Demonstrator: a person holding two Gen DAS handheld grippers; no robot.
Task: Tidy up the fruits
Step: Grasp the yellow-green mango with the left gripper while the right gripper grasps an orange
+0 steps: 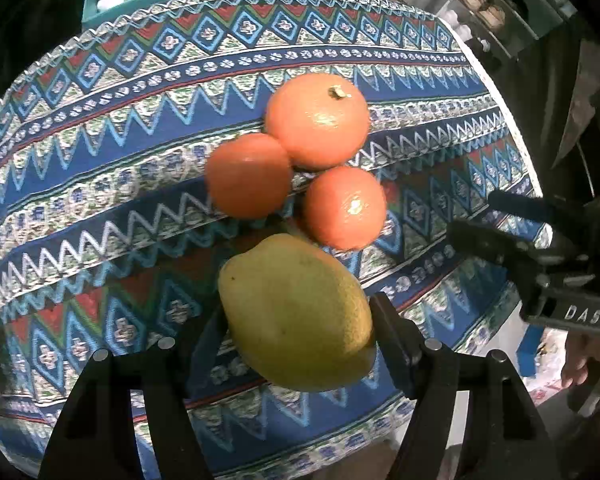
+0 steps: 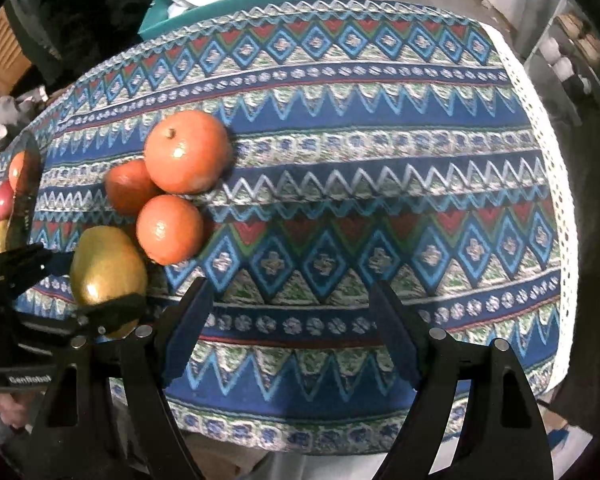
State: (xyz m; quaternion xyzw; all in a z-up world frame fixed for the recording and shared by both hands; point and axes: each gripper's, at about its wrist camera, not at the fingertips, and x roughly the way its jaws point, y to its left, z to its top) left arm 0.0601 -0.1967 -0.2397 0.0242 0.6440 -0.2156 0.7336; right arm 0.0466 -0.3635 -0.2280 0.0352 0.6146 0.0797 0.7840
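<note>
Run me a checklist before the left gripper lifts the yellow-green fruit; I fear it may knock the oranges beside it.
1. Grip: the left gripper has a pad against each side of the yellow-green oval fruit: ok.
2. Gap to the nearest of the three round oranges: cannot tell, they overlap in view.
3. The right gripper is open, empty and away from the fruit: ok.
4. The patterned blue tablecloth lies flat, not pinched: ok.
5. Drop-off place: cannot tell; only some partly hidden fruit shows at the right wrist view's left edge.
</note>
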